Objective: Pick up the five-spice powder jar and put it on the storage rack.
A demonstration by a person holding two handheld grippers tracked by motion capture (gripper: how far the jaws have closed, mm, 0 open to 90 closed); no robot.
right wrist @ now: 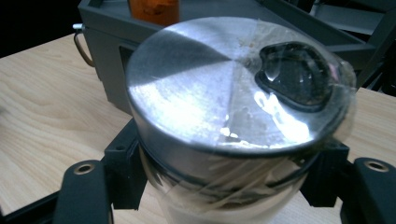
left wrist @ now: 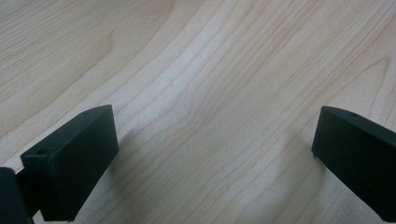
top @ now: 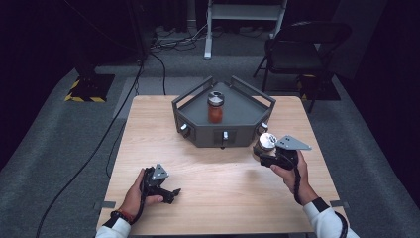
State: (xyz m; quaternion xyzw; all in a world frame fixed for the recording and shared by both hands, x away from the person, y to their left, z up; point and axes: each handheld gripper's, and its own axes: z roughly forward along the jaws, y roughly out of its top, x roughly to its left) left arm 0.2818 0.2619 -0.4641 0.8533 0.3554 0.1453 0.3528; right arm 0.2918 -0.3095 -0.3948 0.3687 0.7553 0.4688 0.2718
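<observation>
Jar (right wrist: pixel 229 116) with a silver lid sits clamped between the jaws of the right gripper (top: pixel 270 156), held just off the right front corner of the grey tray (top: pixel 195 130); in the right gripper view the two black jaws press its sides just under the lid, where tape or film wraps the glass. Nearest the person, the left gripper (top: pixel 166 191) rests low over the bare wooden surface (left wrist: pixel 196 70), its jaws spread wide with nothing between them. Farther off, a second jar (top: pixel 215 108) with orange contents stands upright in the middle of the tray.

The step in hand looks like carrying the held jar onto the tray. To do it well, the grip should stay firm, since it sits high on smooth glass, and the jar should be kept upright. It needs lifting clear over the tray's raised rail, then setting down beside the orange jar with a gap between them, flat on its base, before the jaws let go.
</observation>
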